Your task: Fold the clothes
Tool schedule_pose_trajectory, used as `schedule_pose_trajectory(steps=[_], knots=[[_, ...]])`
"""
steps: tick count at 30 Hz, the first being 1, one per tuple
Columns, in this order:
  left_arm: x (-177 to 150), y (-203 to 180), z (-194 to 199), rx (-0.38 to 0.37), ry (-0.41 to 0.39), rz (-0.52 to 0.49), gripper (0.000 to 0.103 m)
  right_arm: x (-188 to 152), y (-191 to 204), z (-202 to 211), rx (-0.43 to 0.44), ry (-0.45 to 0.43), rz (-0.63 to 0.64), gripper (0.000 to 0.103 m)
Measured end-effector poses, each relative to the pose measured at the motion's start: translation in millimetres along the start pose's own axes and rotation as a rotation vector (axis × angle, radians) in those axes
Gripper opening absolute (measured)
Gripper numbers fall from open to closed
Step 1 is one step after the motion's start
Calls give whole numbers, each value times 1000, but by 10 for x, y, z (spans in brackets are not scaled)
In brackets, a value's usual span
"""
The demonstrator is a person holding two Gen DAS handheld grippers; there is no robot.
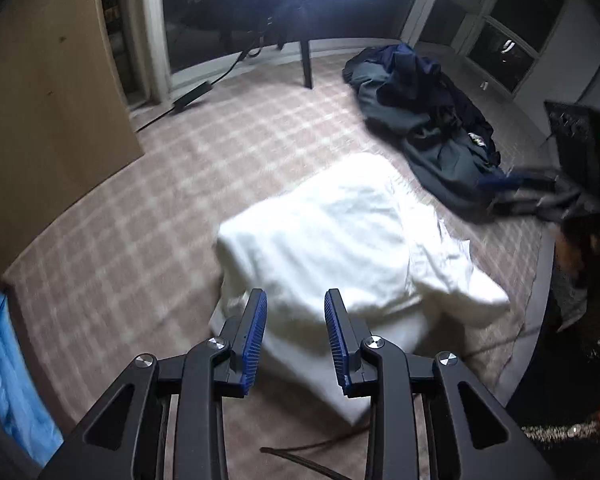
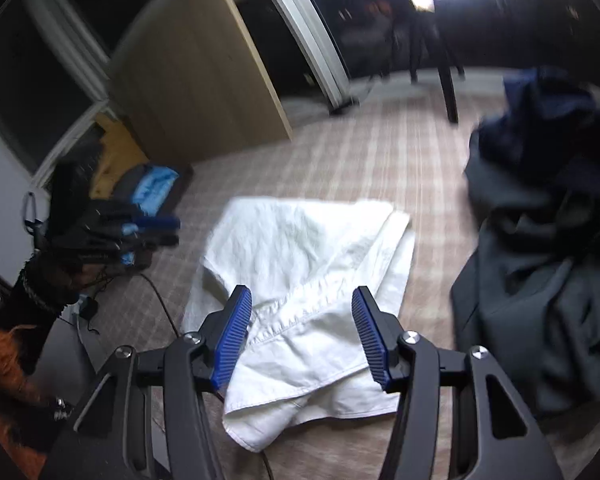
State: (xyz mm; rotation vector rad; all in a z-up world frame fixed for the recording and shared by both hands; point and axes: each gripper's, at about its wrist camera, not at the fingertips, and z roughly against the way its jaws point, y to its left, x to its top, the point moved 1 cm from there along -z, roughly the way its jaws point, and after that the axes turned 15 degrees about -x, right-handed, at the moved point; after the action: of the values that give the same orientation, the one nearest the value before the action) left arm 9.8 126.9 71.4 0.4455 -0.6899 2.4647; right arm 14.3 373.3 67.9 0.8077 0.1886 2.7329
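Below, lay folded white garment [image 2: 300, 280] at twelve o'clock of right gripper [image 2: 302, 300], jaws apart, empty; left gripper [image 1: 296, 300] likewise parted, seemingly clear of cloth.

Checked carpet [image 1: 160, 208]: wooden panel [image 1: 48, 80] at its far-left edge; dark table leg [image 1: 307, 64], possibly a desk's, at its far side.
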Motion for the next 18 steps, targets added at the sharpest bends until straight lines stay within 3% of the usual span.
schedule_pose_trajectory(steps=[3, 8, 13, 16, 18], knots=[[-48, 33, -56, 15, 8, 7, 29, -213, -95, -43, -52, 73, -120, 52], [-135, 87, -122, 17, 6, 36, 29, -630, -311, -21, 158, 213, -404, 53], [-33, -7, -231, -12, 5, -12, 30, -798, -226, -206, 201, 292, -443, 60], [-45, 8, -446, -21, 64, -12, 30, -863, -97, -459, 300, 389, -440, 60], [-80, 13, -580, -10, 103, -16, 30, -885, -33, -535, 347, 404, -439, 59]])
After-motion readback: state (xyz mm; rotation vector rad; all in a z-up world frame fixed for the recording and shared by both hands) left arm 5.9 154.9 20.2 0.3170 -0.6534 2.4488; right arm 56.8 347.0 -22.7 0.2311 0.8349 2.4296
